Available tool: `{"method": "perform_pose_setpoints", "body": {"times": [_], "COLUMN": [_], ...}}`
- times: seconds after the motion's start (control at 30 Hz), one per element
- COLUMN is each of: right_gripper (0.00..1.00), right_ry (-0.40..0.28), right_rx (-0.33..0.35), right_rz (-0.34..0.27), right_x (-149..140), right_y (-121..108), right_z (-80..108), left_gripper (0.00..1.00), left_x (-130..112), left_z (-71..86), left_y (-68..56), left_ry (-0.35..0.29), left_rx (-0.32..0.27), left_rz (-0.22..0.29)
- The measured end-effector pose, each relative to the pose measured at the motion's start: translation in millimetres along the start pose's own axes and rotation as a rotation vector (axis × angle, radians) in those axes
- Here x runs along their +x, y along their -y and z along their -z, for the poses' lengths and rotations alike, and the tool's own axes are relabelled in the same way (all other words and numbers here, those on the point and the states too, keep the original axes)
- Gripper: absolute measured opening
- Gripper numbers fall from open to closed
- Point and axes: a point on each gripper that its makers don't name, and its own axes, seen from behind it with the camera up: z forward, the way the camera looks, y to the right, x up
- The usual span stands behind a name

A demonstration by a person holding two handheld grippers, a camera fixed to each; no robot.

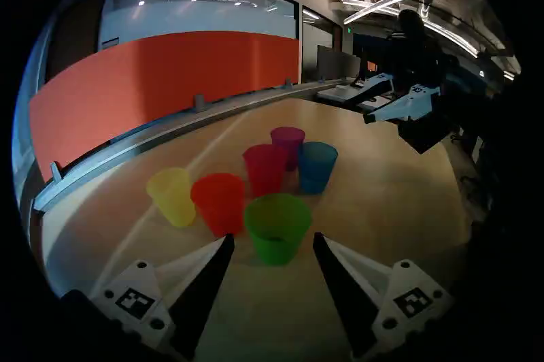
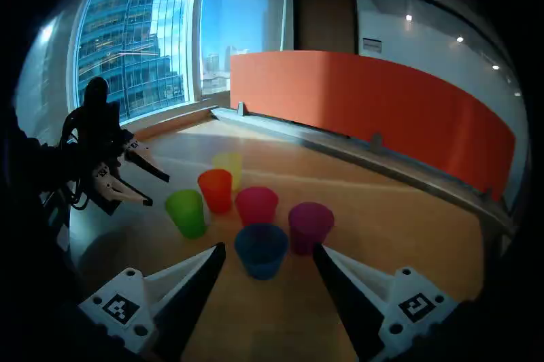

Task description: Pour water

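Observation:
Several coloured plastic cups stand clustered on a wooden table (image 1: 387, 219). In the left gripper view a green cup (image 1: 277, 227) is nearest, with an orange cup (image 1: 219, 203), yellow cup (image 1: 171, 196), red cup (image 1: 265, 169), purple cup (image 1: 287, 145) and blue cup (image 1: 317, 167) behind it. My left gripper (image 1: 272, 239) is open, its fingertips just short of the green cup. In the right gripper view my right gripper (image 2: 268, 248) is open with the blue cup (image 2: 261, 250) at its tips and the purple cup (image 2: 310, 226) beside it. The left gripper (image 2: 158, 190) hovers by the green cup (image 2: 185, 213).
An orange partition (image 1: 170, 83) on a grey rail runs along the table's far side. Large windows (image 2: 136, 49) lie beyond one end. The right gripper (image 1: 401, 109) hangs above the table's far right in the left gripper view. Bare tabletop surrounds the cups.

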Motion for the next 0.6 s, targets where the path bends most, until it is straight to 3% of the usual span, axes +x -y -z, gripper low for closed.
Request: {"method": "perform_pose_setpoints", "body": {"times": [0.6], "right_gripper": [0.99], "right_ry": [0.017], "right_rx": [0.002], "right_rz": [0.002], "right_x": [-3], "right_y": [-5], "right_z": [-8.2], "left_gripper": [0.86], "left_x": [-14], "left_z": [-35.9], "left_y": [-1.5], "left_ry": [0.060], "left_rx": [-0.028], "left_rz": [-0.012]}}
